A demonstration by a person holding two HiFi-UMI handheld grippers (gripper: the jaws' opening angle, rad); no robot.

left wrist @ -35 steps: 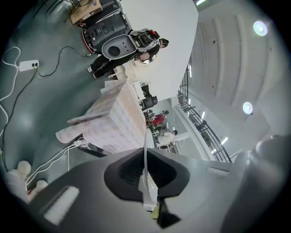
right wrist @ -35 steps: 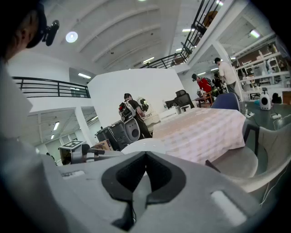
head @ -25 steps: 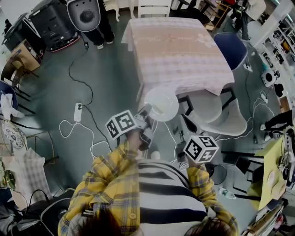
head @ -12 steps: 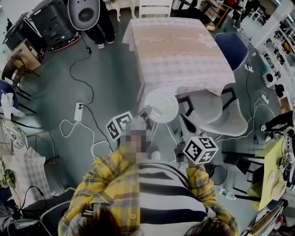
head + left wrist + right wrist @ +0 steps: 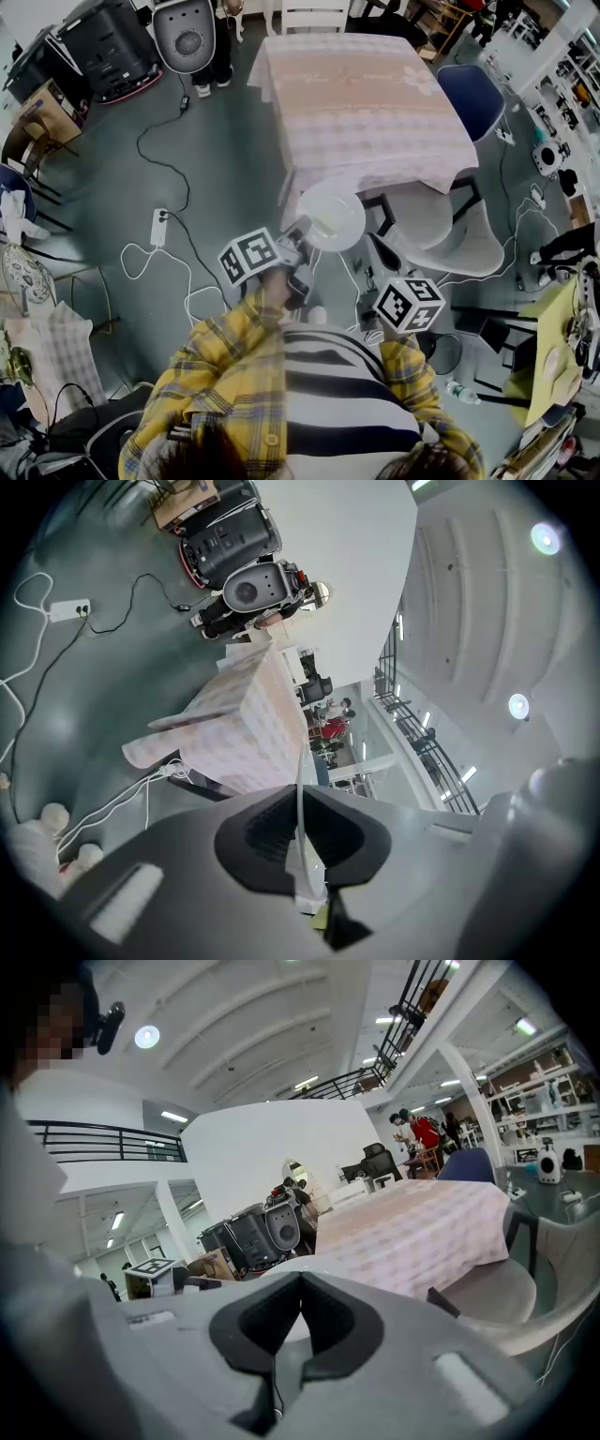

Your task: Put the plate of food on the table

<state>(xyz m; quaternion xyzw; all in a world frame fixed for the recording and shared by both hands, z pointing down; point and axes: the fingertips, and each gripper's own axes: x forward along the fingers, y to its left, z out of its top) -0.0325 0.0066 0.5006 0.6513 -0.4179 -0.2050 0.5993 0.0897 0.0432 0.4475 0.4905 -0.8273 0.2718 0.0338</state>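
Note:
A white plate hangs in the air just short of the near edge of the table, which wears a pink checked cloth. My left gripper is shut on the plate's near rim. In the left gripper view the plate shows edge-on as a thin white line pinched between the dark pads. My right gripper is shut with nothing in it. In the head view only its marker cube shows, low at the right near the person's chest. What lies on the plate cannot be made out.
A grey chair stands at the table's near right corner, a blue chair at its right and a white chair at the far end. Cables and a power strip lie on the floor at the left. A grey machine stands far left.
The plate and both grippers keep almost the same place. The grey machine at the top has slid a little to the right in the view.

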